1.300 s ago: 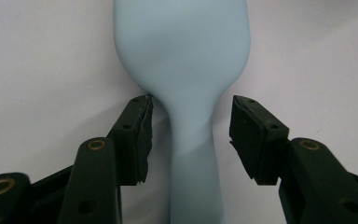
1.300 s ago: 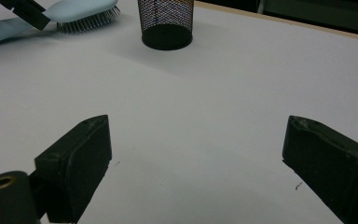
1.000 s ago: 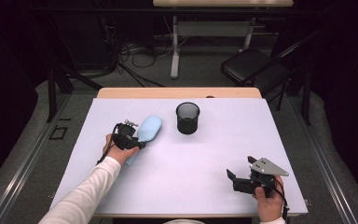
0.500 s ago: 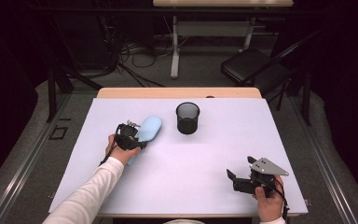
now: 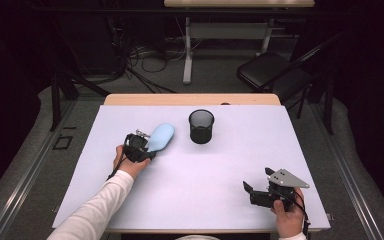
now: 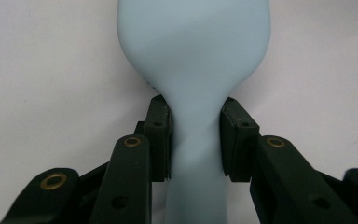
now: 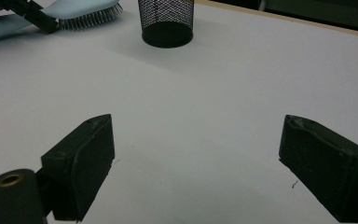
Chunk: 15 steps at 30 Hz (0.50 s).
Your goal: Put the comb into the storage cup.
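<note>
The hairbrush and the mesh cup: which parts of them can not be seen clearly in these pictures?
- Hairbrush, left gripper view: the top edge cuts off the head, the bottom edge the handle end; the bristles face away.
- Hairbrush, high view: the left gripper covers the handle.
- Hairbrush, right gripper view: the left edge cuts it off; the bristles blur.
- Mesh cup, right gripper view: the top edge cuts off the rim.
- Mesh cup, high view: too small to tell whether anything is inside.

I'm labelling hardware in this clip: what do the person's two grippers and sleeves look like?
Both grippers are black. The left gripper has blocky pads on linked arms with brass-coloured rivets. The right gripper carries a grey three-cornered plate on top and a thin dark cable. The left forearm wears a white long sleeve.
</note>
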Each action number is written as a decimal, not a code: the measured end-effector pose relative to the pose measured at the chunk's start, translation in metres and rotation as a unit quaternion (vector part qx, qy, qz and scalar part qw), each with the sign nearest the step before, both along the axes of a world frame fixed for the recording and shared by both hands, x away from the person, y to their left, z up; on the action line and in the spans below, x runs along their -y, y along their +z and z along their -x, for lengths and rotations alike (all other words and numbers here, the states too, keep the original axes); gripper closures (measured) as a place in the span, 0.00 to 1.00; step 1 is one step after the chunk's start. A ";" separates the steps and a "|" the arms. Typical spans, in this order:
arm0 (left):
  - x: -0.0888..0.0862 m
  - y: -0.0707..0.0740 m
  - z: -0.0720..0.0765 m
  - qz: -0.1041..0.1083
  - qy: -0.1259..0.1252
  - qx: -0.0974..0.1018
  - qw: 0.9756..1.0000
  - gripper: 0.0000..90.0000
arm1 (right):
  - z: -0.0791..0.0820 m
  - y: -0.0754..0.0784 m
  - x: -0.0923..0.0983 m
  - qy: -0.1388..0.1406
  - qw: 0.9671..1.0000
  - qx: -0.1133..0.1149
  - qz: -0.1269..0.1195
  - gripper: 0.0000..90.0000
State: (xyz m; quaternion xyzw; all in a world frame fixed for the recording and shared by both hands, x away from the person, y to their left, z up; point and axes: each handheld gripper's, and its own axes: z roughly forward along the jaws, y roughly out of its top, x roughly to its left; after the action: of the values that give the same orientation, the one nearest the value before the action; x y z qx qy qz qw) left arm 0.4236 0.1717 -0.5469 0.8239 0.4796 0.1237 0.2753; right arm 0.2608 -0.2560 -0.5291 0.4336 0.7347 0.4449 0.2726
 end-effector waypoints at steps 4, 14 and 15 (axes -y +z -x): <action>0.000 0.000 0.001 0.006 0.006 -0.001 1.000 0.76 | 0.000 0.000 0.000 0.001 1.000 0.001 -0.001 0.11; -0.001 0.000 0.002 0.006 0.006 0.000 1.000 0.77 | 0.000 0.000 0.000 0.001 1.000 0.000 -0.001 0.12; -0.001 0.001 0.002 0.006 0.006 0.000 1.000 0.77 | 0.000 0.000 0.000 0.000 1.000 -0.001 -0.001 0.12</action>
State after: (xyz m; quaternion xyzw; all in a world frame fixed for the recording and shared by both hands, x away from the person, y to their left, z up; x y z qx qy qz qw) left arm 0.4214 0.1728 -0.5463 0.8193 0.4854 0.1224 0.2797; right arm 0.2607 -0.2561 -0.5289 0.4338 0.7347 0.4451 0.2718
